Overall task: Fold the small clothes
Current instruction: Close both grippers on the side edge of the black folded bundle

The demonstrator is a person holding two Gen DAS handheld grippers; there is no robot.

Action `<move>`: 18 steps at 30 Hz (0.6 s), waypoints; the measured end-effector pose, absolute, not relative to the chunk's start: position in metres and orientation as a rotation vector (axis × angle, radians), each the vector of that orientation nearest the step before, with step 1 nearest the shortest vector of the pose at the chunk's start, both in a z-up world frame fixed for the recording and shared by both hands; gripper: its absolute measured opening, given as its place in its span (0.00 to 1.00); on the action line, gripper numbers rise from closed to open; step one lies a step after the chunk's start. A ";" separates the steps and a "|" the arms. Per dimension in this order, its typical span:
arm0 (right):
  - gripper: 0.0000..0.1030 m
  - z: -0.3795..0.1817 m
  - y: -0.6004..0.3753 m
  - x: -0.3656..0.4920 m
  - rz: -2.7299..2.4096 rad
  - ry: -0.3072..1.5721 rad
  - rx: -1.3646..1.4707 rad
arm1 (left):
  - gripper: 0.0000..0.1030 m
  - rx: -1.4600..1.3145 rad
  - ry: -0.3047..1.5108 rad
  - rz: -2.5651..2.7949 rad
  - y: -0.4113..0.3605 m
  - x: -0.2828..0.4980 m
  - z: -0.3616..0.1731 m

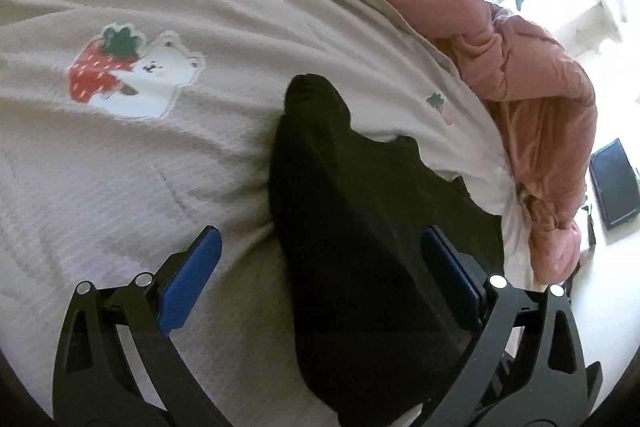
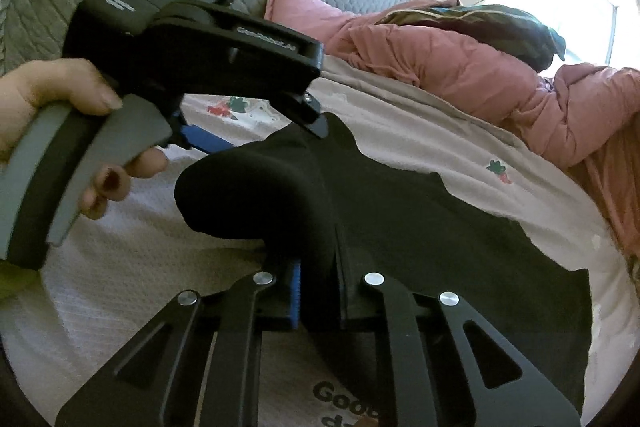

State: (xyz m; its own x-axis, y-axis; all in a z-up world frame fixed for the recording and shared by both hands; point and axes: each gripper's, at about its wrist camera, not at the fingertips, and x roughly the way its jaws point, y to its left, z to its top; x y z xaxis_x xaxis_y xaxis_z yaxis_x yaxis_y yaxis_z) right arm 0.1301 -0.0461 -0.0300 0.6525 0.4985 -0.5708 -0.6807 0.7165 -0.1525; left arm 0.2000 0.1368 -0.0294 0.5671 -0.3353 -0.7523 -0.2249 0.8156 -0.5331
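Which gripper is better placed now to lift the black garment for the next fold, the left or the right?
Probably the right. The right gripper is shut on a bunched fold of the black garment. The left gripper is open above the cloth, gripping nothing.

Black garment (image 1: 360, 227) here, dark and soft, spread across the pale bed sheet (image 1: 120, 167). One narrow end (image 2: 256, 195) is lifted and curls over in a rounded fold, while the wider part (image 2: 460, 247) lies flat with a wavy far edge.
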 end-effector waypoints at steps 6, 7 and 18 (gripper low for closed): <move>0.10 -0.027 -0.052 0.129 0.699 0.526 -0.358 | 0.90 -0.629 1.018 -0.095 0.122 0.212 -0.032; 0.10 -0.027 -0.053 0.129 0.699 0.527 -0.355 | 0.90 -0.626 1.021 -0.088 0.120 0.214 -0.033; 0.09 -0.018 -0.068 0.129 0.686 0.539 -0.322 | 0.27 -0.610 1.009 -0.154 0.093 0.217 -0.027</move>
State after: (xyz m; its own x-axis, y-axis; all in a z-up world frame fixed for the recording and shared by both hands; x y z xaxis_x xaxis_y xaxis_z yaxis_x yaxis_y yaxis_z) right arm 0.1293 -0.0681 -0.0184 0.6462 0.5104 -0.5674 -0.6717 0.7333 -0.1053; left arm 0.2174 0.0933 -0.0268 0.5378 -0.3933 -0.7457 -0.1528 0.8244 -0.5450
